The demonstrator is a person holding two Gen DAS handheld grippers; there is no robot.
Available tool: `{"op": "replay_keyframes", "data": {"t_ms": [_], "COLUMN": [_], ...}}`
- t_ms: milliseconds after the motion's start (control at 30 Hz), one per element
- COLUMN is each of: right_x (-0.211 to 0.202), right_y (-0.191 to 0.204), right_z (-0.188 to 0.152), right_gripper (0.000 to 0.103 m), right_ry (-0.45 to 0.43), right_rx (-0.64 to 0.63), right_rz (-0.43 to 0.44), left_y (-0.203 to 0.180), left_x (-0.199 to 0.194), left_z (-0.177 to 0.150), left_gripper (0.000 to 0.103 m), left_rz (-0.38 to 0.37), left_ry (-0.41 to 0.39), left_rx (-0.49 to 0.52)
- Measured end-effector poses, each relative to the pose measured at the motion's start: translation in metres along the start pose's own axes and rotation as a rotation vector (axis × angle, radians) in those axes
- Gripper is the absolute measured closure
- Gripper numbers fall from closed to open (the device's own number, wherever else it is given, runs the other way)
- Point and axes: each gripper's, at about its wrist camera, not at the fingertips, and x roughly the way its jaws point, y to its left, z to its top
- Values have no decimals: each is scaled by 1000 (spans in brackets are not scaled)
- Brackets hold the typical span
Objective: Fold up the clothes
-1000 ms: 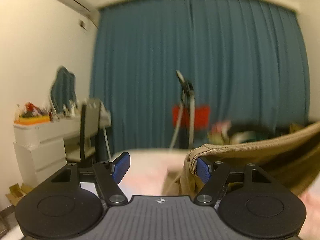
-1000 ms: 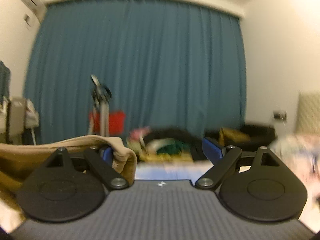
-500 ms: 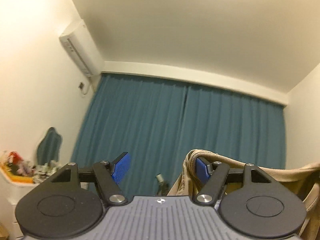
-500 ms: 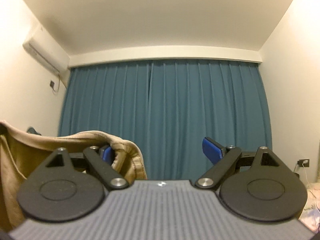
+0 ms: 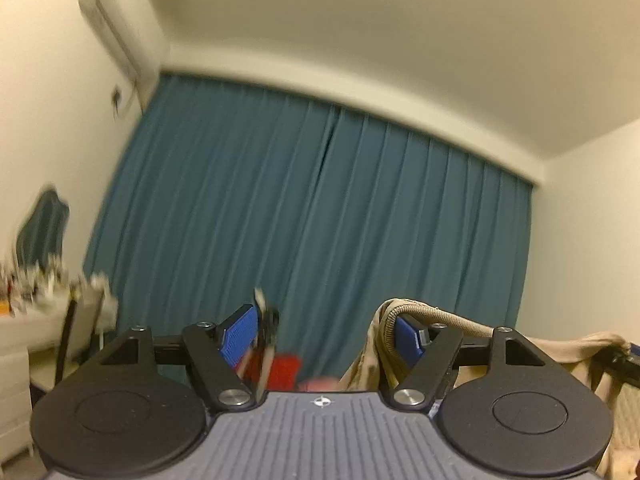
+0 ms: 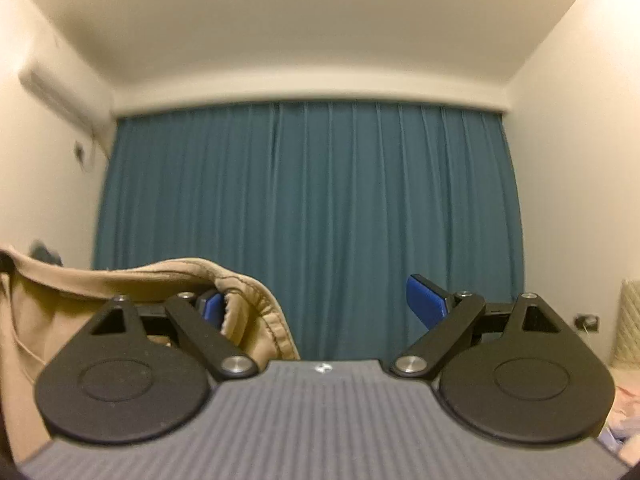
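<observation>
A tan garment (image 5: 448, 320) of soft woven cloth, edged with a ribbed band and dark stitching, is being carried in the air between the two claws, in front of a pleated teal curtain (image 5: 320, 220). In the left wrist view, the left claw (image 5: 324, 330) is being held with its fingers spread wide apart; the ribbed hem is being draped over its right blue pad (image 5: 408, 336), while the textured left pad (image 5: 238, 332) is being left bare. In the right wrist view, the right claw (image 6: 324, 304) is likewise being held spread, and a stitched, rolled edge of the garment (image 6: 244, 304) is being hooked over its left finger (image 6: 212, 306), with the rest sagging toward the left edge. A boxy white air conditioner (image 5: 116, 36) is being shown high on the left wall.
</observation>
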Motion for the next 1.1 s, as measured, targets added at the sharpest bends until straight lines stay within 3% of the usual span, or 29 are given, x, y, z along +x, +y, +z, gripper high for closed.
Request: {"op": "replay_keyframes", "data": {"t_ms": [167,367,600,733,833,967,1100], "right_x": [87,214,380,437,471,489,507], "right_y": [-9,-19,-30,-30,-33,-33,-20], "right_z": [-69,-161,-317,-433,-508,-547,-557], "right_gripper": [13,13,13,13,13,13,13], "right_ry": [148,284,464,613,729,879,996], "right_rx": [-53,-86,-69,-20,20,6,-95], "right_rz": [-24,-81,-131,-122,-92,-22,94], "left_y": [12,8,25,57,104,148,142], "left_x": [120,282,472,570,624,672,687], "left_z": [-54,-139,-295,-402,-476,-542,-557], "left_gripper": [29,28,28,28,28,29,16], "left_rz": [59,200,267,290,300,288,174], "left_ry": [157,267,416,536,664,916,1044], "left_rx": [-43,48,45,72,22,11,211]}}
